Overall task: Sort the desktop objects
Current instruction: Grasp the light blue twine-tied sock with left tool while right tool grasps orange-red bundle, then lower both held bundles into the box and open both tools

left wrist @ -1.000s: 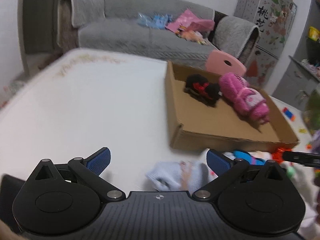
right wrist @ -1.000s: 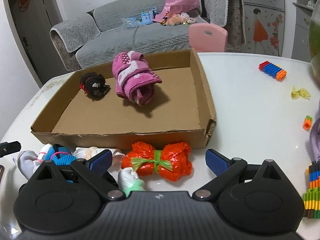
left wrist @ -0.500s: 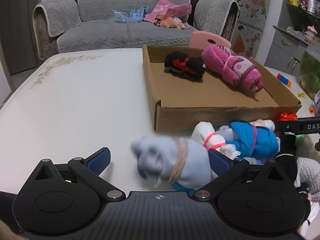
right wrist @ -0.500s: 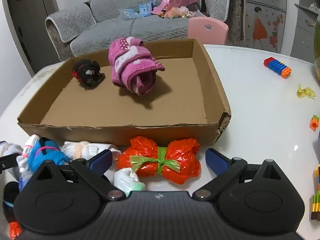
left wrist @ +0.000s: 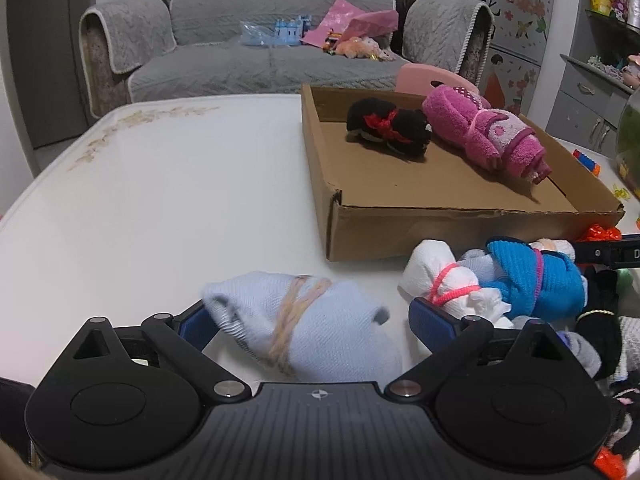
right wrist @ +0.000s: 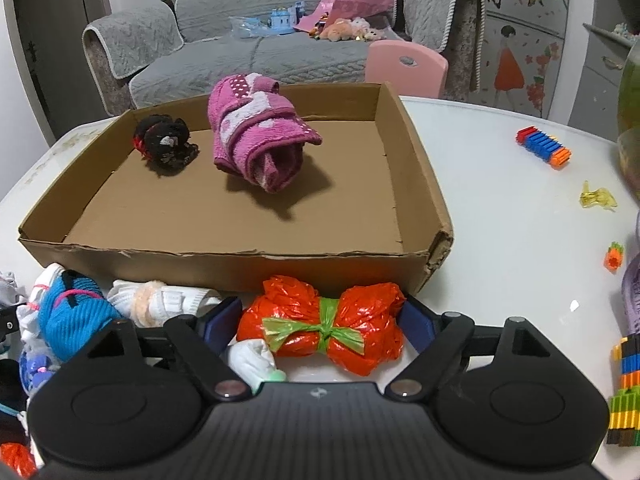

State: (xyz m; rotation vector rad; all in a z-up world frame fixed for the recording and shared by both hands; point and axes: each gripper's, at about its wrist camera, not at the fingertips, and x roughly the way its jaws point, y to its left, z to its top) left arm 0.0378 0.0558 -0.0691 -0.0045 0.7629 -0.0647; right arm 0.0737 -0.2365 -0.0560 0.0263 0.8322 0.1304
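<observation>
Orange plastic bundle [right wrist: 320,324], tied at its waist with a green strip, lies on the white bench [right wrist: 520,216] just in front of the cardboard tray [right wrist: 240,260], and we find the right claw [right wrist: 320,320] has just been closing, its blue pads now at or touching either end of it. We note the left claw [left wrist: 308,320] spread wide around a pale blue sock roll [left wrist: 304,328] bound with tan yarn, the near pad touching it, the far pad apart. Inside the tray rest a black roll [left wrist: 388,130] and a pink towel roll [left wrist: 488,136]
</observation>
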